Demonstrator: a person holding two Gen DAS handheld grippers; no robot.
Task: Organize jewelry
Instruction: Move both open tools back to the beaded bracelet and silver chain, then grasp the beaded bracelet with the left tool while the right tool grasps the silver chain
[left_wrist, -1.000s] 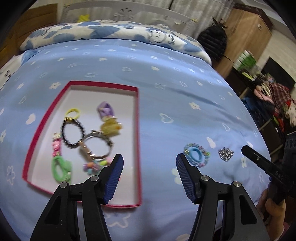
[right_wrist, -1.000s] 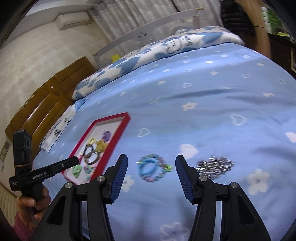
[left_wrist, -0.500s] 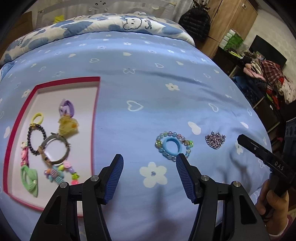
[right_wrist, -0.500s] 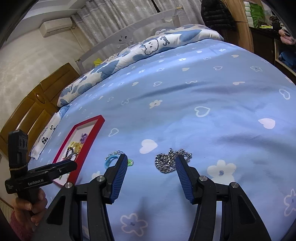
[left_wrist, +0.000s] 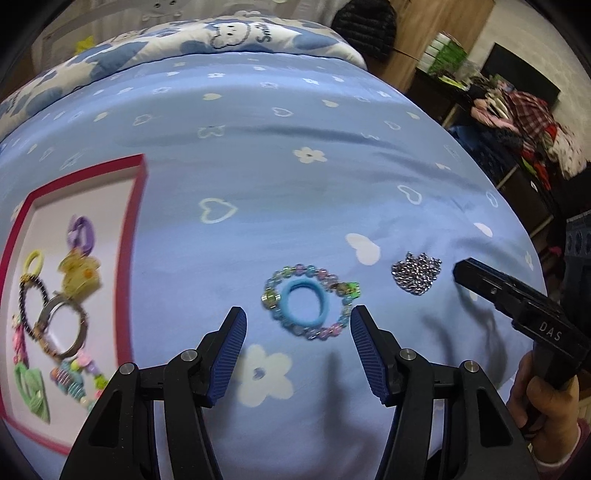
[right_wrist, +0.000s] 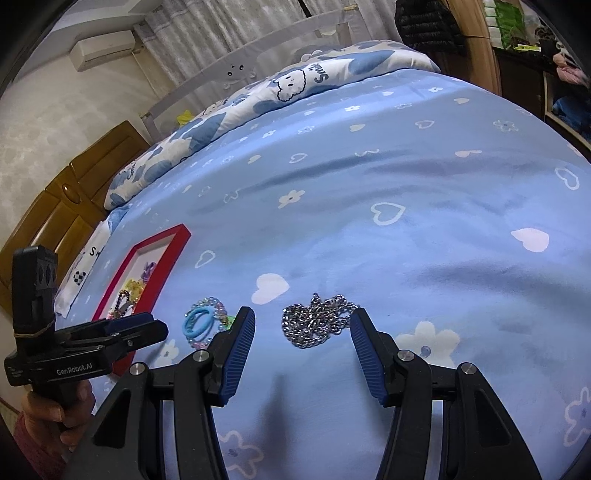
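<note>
A blue hair tie (left_wrist: 303, 308) lies inside a colourful bead bracelet (left_wrist: 334, 284) on the blue bedsheet. My left gripper (left_wrist: 298, 325) is open, its tips either side of them, just short. A heaped silver chain (right_wrist: 314, 321) lies to their right and shows in the left wrist view (left_wrist: 416, 273). My right gripper (right_wrist: 302, 325) is open with the chain between its tips. The hair tie and bracelet show left of it (right_wrist: 201, 323). A red-rimmed white tray (left_wrist: 133, 236) at the left holds several pieces of jewelry.
The bed's right edge drops off near a dark shelf with clothes (left_wrist: 517, 110). A cloud-print quilt (right_wrist: 280, 88) lies at the bed's head. A wooden headboard (right_wrist: 59, 206) stands at the left. The other gripper's body (left_wrist: 517, 310) sits right of the chain.
My left gripper moved right from above the tray to the hair tie and bracelet. My right gripper moved right from the bracelet to frame the silver chain. Both stayed open.
</note>
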